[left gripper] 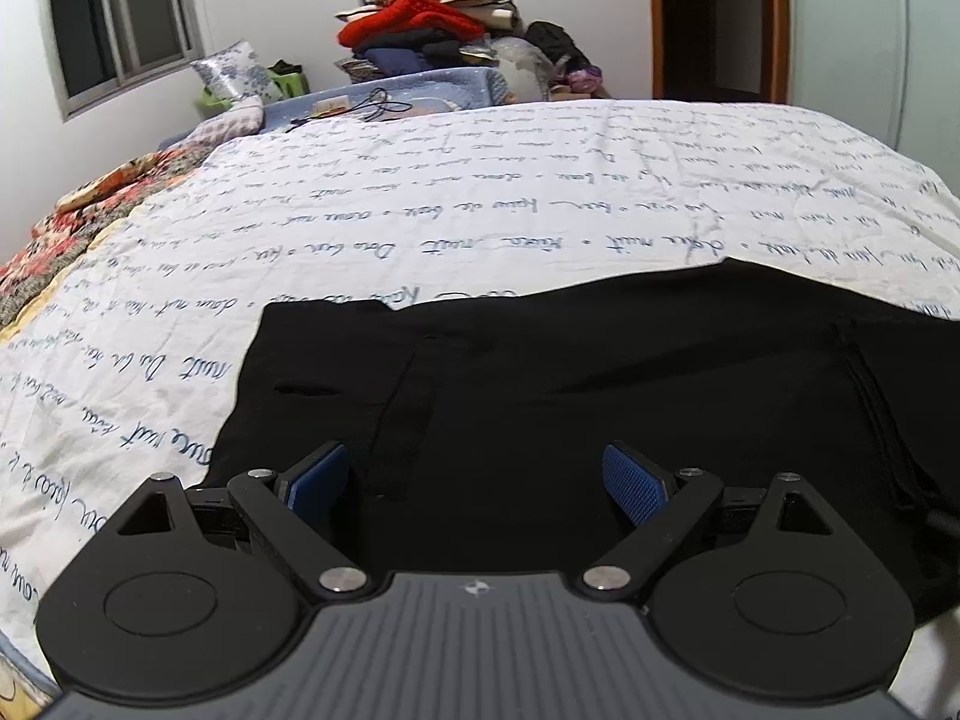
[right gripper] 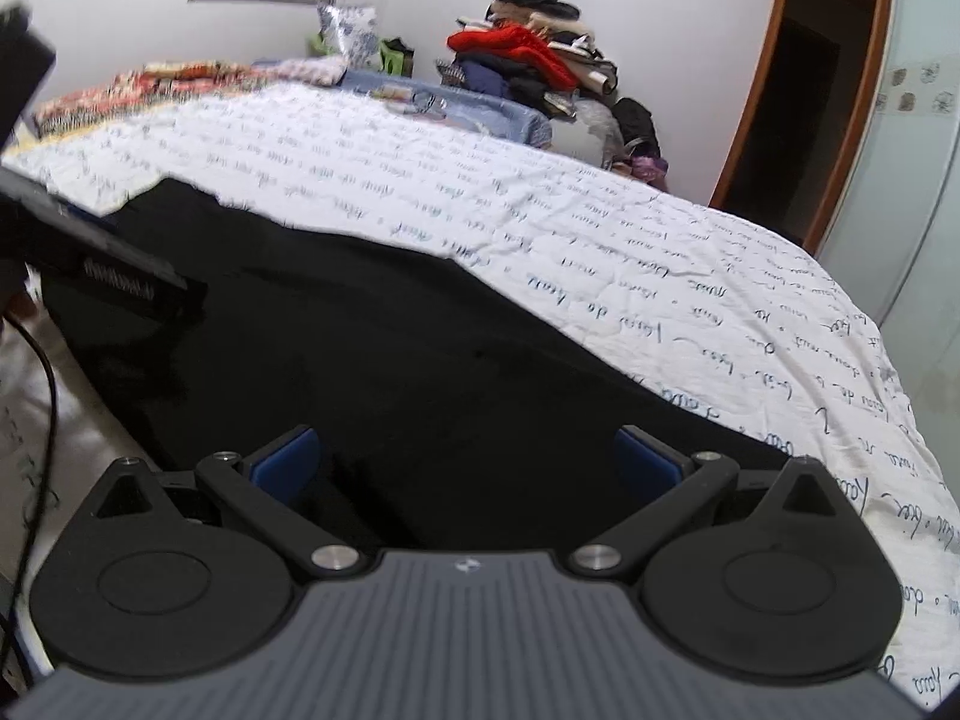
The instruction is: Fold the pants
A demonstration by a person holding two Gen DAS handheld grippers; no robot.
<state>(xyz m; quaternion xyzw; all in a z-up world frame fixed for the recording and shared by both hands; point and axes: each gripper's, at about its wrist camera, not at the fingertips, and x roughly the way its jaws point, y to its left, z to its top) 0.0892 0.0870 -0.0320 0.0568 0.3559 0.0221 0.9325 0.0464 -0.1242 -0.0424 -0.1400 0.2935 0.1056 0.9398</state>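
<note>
Black pants (left gripper: 600, 384) lie spread flat on the near part of a bed with a white script-print sheet (left gripper: 480, 192). In the left wrist view the waistband end with a pocket slit is at the left. My left gripper (left gripper: 477, 480) hovers just over that end, open, blue pads (left gripper: 636, 483) wide apart with nothing between them. In the right wrist view the pants (right gripper: 360, 348) stretch from the upper left to the lower right. My right gripper (right gripper: 465, 459) is open above the cloth. The other gripper's body (right gripper: 90, 264) shows at the left edge.
A tall heap of clothes (left gripper: 432, 24) with a red garment sits beyond the bed's far side. A patterned quilt (left gripper: 90, 210) and a pillow (left gripper: 237, 75) lie at the far left. A dark doorway (right gripper: 798, 120) stands at the right. A black cable (right gripper: 42, 420) hangs at the left.
</note>
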